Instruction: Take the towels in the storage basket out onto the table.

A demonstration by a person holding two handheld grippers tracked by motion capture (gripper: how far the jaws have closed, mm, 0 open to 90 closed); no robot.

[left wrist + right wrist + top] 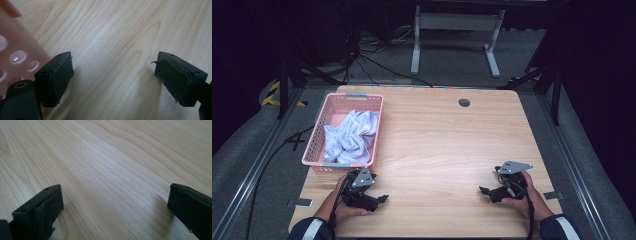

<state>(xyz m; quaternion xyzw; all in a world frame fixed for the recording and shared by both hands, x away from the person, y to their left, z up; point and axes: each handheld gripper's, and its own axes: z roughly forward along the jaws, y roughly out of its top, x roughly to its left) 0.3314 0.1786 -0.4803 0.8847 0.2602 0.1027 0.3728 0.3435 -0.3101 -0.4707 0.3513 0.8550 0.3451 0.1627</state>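
At the far left of the counter (437,130) a pink basket (319,137) holds a crumpled white cloth (349,136), bunched toward its near end, likely so the left hand can reach it easily. The left tool (383,198) rests just near of the basket with its jaws apart and empty, pointing right across bare wood. The right tool (482,190), well apart at the near right, faces left with jaws likewise spread and holding nothing, probably waiting its turn.

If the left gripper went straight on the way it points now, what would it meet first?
Probably nothing: the left gripper points right along the bare wooden table, open, with the pink basket off to its side; the right gripper lies far across.
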